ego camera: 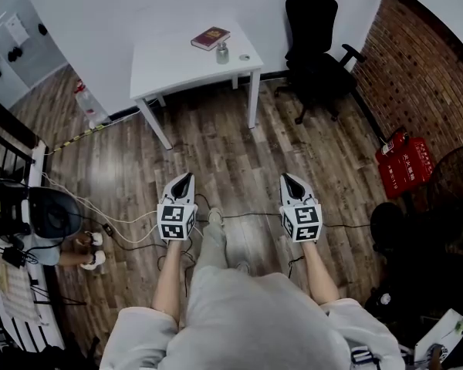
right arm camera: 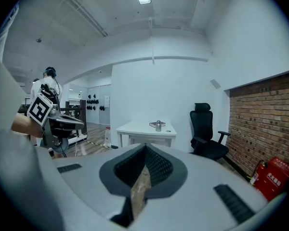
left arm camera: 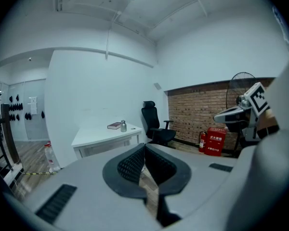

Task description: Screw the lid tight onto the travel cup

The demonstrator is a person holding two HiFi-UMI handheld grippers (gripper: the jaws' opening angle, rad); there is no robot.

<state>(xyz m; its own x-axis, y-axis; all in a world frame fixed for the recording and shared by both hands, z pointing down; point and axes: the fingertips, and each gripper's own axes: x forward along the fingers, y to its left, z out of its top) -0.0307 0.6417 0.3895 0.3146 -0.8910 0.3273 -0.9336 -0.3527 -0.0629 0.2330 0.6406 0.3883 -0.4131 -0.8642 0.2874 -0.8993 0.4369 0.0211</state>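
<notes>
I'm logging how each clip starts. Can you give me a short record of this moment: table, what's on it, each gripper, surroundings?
table: white table across the wooden floor, far from both grippers
on table: book; metal cup in front of it; small round piece, possibly the lid, beside the cup and apart from it
left gripper: jaws together, nothing between them
right gripper: jaws together, nothing between them
surroundings: black office chair right of the table; brick wall at right
task stage: cup untouched

table (ego camera: 177,64): ahead | on it: book (ego camera: 211,38) behind travel cup (ego camera: 222,53), lid (ego camera: 244,57) right (apart) | chair (ego camera: 312,33): right of table
</notes>
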